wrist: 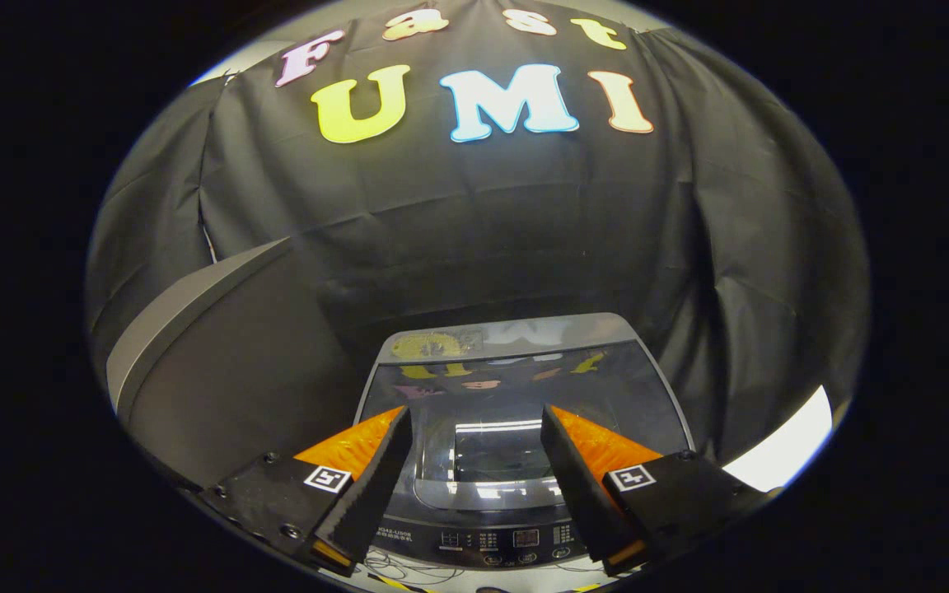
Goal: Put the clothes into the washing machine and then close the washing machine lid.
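Looking down along your gripper [474, 428], you have its two fingers spread wide apart with nothing between them, hovering above the washing machine [516, 461]. The machine sits just ahead of and below the fingers, its glossy dark glass lid [516, 395] lying flat and closed over the tub. Its control panel [507, 539] runs along the near edge, between the finger bases. A large grey rounded container [219, 362] stands just beside the machine on its left. No clothes can be made out through the lid; reflections cover the glass.
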